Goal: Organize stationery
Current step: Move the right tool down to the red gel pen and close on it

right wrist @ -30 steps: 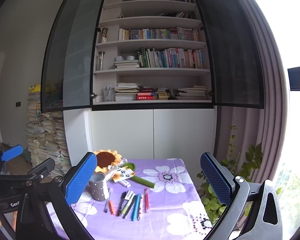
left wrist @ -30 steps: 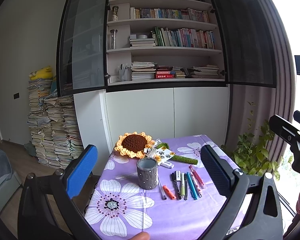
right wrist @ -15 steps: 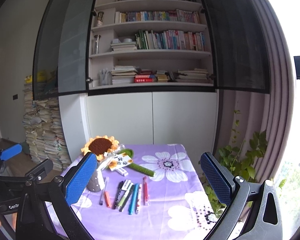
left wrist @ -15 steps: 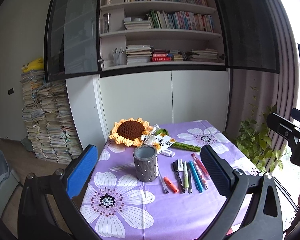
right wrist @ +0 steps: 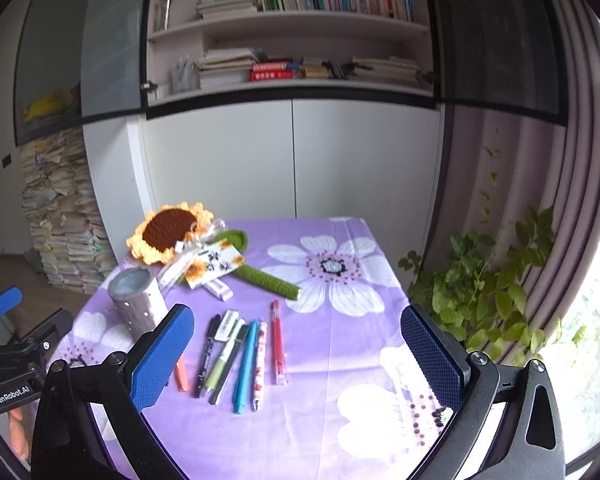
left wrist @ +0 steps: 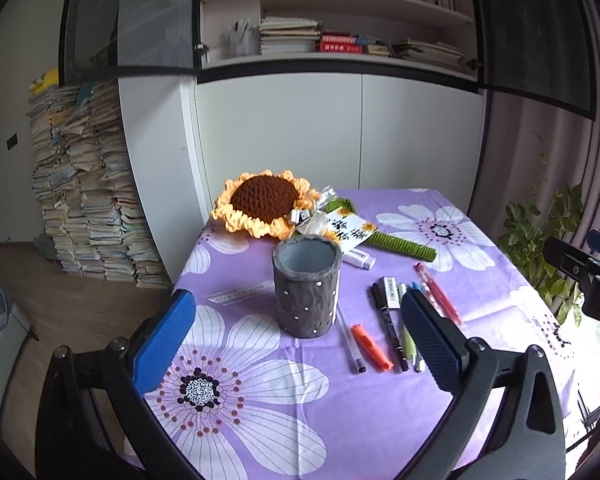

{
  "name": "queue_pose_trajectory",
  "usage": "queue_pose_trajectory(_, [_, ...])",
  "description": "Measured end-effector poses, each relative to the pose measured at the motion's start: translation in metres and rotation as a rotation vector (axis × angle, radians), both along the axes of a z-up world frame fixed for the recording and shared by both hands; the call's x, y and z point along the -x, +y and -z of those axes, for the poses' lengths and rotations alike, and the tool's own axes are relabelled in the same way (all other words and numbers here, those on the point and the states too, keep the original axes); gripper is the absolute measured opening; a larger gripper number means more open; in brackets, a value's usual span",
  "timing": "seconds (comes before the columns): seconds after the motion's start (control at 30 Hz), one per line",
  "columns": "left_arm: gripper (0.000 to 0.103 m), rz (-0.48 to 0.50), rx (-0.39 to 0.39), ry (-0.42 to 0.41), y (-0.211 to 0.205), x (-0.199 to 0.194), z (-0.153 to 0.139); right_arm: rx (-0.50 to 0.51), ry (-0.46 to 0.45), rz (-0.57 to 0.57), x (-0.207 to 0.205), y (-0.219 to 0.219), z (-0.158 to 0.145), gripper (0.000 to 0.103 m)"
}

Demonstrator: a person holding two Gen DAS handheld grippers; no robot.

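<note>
Both grippers, left gripper (left wrist: 298,336) and right gripper (right wrist: 296,356), hover spread wide and empty; pens (right wrist: 240,354) lie side by side right of the grey cup (left wrist: 306,286), likely light, rigid, slick, so pinch mid-barrel.

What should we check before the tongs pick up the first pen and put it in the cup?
1. Right tongs open and holding nothing: ok.
2. Left tongs open and holding nothing: ok.
3. Cup standing upright: ok.
4. Cup has room inside: cannot tell all the way down, but no pens poke out.
5. Pens lie flat within easy sight, red pen apart at the row's end: ok.
6. Blue pen free of its neighbours: not ok, packed close together.
</note>
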State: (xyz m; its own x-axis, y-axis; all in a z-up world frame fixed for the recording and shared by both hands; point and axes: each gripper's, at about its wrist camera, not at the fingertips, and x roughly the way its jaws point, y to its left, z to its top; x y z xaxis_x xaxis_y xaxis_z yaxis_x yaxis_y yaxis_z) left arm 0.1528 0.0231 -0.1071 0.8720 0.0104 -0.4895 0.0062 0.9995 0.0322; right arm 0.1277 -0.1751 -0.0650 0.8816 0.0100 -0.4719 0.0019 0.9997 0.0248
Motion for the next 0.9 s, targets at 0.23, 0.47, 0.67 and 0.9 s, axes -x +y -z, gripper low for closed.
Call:
queue_pose_trajectory(0.23, [0.102, -0.007, 0.014, 0.084, 0.008, -0.032, 0.024, 0.019, 0.092, 0.007, -0.04, 0.004, 0.028, 0.103])
queue_pose_trajectory(0.47, [0.102, 0.006, 0.018, 0.122, 0.01, -0.052, 0.036, 0.013, 0.158, 0.029, -0.064, 0.001, 0.042, 0.103])
queue_pose_trajectory(0.67, [0.102, 0.027, 0.035, 0.161, 0.014, -0.07, 0.047, 0.02, 0.225, 0.048, -0.086, -0.005, 0.054, 0.102])
queue_pose_trajectory(0.9, [0.102, 0.077, 0.058, 0.15, 0.017, -0.086, 0.047, -0.014, 0.341, -0.034, -0.124, 0.0, 0.067, 0.049])
